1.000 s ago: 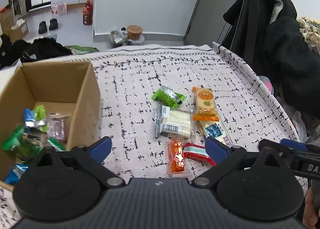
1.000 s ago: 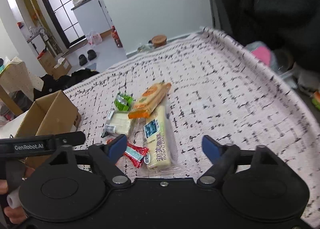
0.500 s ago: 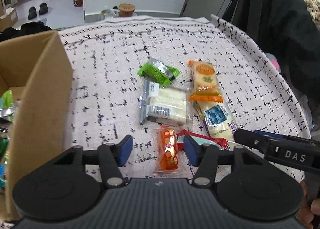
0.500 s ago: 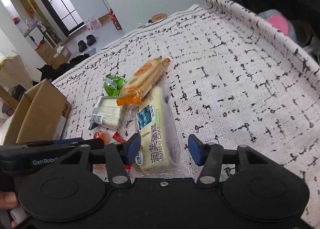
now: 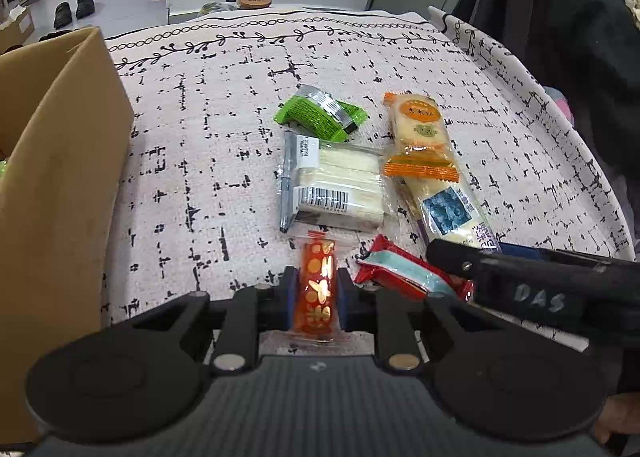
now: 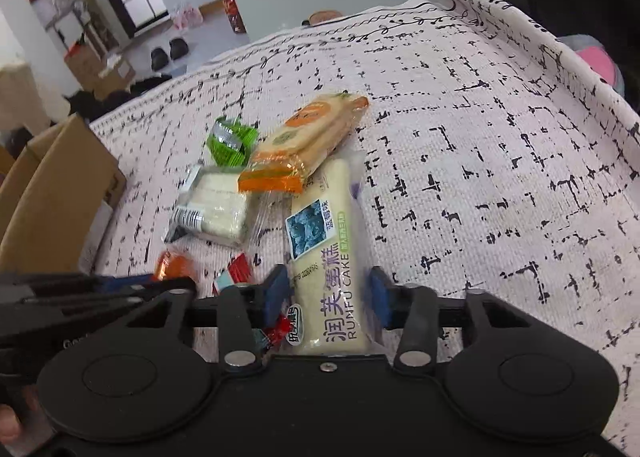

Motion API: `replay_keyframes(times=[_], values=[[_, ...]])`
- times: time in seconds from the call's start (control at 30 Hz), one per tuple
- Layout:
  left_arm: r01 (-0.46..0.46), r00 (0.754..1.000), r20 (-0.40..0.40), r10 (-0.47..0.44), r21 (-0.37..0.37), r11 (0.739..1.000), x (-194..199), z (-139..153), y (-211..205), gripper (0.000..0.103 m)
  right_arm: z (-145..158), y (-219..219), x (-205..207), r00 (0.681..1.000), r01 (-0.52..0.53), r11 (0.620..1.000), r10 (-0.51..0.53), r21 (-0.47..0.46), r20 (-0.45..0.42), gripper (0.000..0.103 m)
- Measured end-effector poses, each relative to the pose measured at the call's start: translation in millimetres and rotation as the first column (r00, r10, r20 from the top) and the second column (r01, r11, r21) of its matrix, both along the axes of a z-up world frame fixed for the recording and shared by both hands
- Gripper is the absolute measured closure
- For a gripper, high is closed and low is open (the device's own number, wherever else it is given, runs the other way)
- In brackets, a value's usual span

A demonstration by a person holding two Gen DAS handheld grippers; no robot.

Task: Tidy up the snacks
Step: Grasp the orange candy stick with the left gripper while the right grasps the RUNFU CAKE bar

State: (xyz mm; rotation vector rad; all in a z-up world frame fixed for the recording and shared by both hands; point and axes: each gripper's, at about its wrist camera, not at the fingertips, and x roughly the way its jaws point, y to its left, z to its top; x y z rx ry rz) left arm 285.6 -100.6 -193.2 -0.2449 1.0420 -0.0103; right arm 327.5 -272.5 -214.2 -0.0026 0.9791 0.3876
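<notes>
My left gripper (image 5: 317, 293) is shut on a small orange-red candy packet (image 5: 318, 287) that lies on the cloth. My right gripper (image 6: 326, 289) has its jaws closed against the sides of a long white Runfu Cake bar (image 6: 326, 253), which also shows in the left wrist view (image 5: 450, 213). A red and teal wrapper (image 5: 408, 271) lies between the two. Further back lie a clear pack of white wafers (image 5: 338, 189), an orange cracker pack (image 5: 418, 133) and a green packet (image 5: 320, 113). The cardboard box (image 5: 60, 177) stands at the left.
The table wears a white cloth with black marks (image 5: 240, 97); its edge curves down at the right (image 5: 580, 145). A dark coat (image 5: 560, 17) hangs beyond that edge. The right gripper's body (image 5: 540, 285) crosses the left wrist view at lower right.
Both grippers moved forward and down to the snacks and closed: the left onto the orange-red candy packet, the right onto the white cake bar. The box slid out of view to the left.
</notes>
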Motion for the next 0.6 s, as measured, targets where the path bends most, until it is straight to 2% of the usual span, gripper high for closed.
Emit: replay_keyframes(times=[0.23,0.6], values=[[-0.031,0.999,0.028,0.031,0.024,0.999,-6,15,7,0.086,14,-12,-16,0.999,0.053,0.997,-0.053,0.049,-0.008,0.077],[-0.044,0.993,0.107,0.043,0.002,0.999,-28,49,16,0.086,54,-18,-37,0.993,0.079,0.987,-0.090,0.142,0.071,0.080]])
